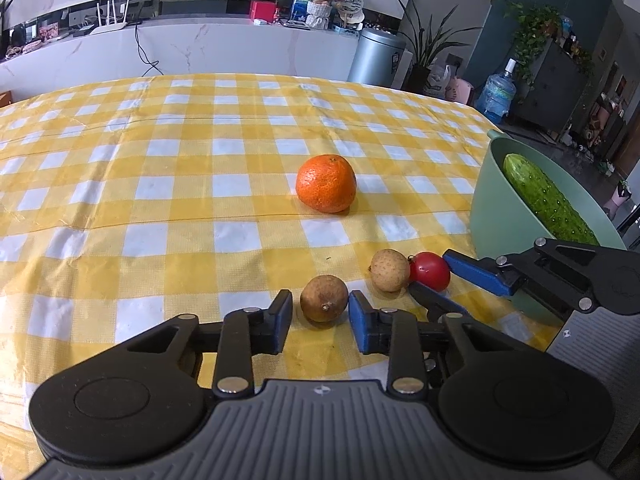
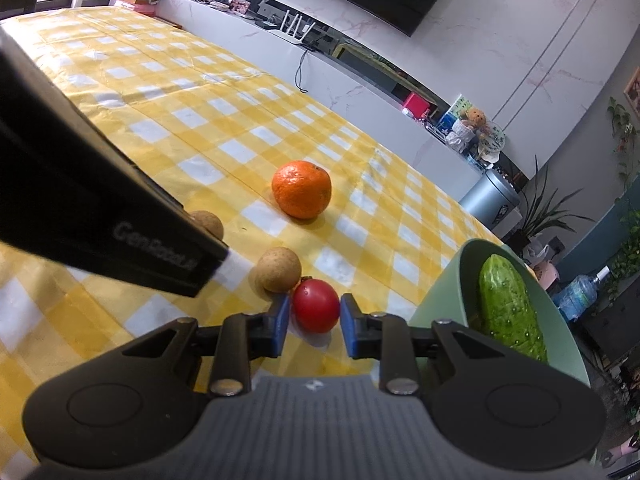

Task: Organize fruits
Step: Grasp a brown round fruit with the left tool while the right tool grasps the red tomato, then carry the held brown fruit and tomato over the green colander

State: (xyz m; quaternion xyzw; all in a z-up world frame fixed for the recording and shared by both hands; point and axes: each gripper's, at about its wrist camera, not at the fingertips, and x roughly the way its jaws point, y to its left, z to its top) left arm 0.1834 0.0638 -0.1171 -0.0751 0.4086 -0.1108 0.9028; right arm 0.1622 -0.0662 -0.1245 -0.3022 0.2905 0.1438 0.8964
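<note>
An orange mandarin (image 1: 326, 183) sits mid-table; it also shows in the right wrist view (image 2: 301, 195). A brown longan (image 1: 324, 298) lies between the pads of my open left gripper (image 1: 320, 320), a small gap on each side. A second longan (image 1: 389, 276) touches a red cherry tomato (image 1: 430, 271). My right gripper (image 2: 313, 322) is open with the tomato (image 2: 316, 306) between its pads, and the longan (image 2: 279, 269) just beyond. A green bowl (image 1: 486, 204) at the right holds a cucumber (image 1: 544, 200); the bowl (image 2: 442, 288) and cucumber (image 2: 508, 306) also show in the right wrist view.
The table has a yellow-and-white checked cloth (image 1: 180, 168). My left gripper's body (image 2: 92, 208) crosses the left of the right wrist view and partly hides the first longan (image 2: 210, 222). A white cabinet (image 1: 200, 48) and a metal bin (image 1: 378, 56) stand behind the table.
</note>
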